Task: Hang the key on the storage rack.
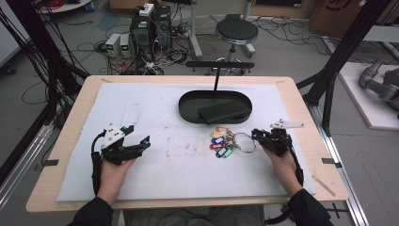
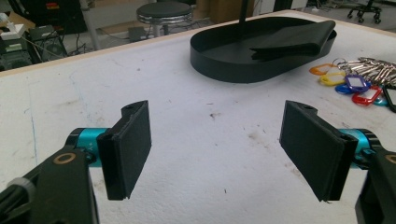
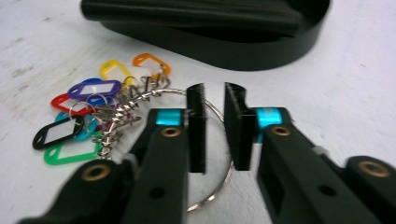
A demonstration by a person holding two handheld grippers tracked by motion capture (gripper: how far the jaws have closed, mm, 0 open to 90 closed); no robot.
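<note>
Table point(image 1: 66, 122): pale wood rim, rounded corners. Nearly all of its top lies under a white mat point(image 1: 155, 108), matte, slightly rough, with brownish scuffs near the middle.

Tray point(image 1: 188, 109): black, oval, low wall, smooth finish, at the far centre of the mat. A thin post rises from its far side to a flat crossbar. In it lies a flat black slab point(image 1: 222, 112), rectangular, one end tilted up on the near wall.

My left gripper point(image 1: 137, 134): near left on the mat, well apart from the rest. Jaws spread wide, nothing between them. In its own view the pads point(image 2: 132, 144) are flat black rectangles with a fine grain, on turquoise metal collars.

My right gripper point(image 1: 254, 134): near right. Jaws close together with a narrow gap. In its own view the ring's wire runs under that gap; whether the pads pinch it I cannot tell.

Keys point(image 1: 222, 141): just near of the tray, right of centre. One large thin steel ring point(image 3: 219, 154), a cluster of small metal keys, and glossy plastic tags point(image 3: 95, 88) fanned leftward: orange, yellow, purple, red, blue, black, green.
</note>
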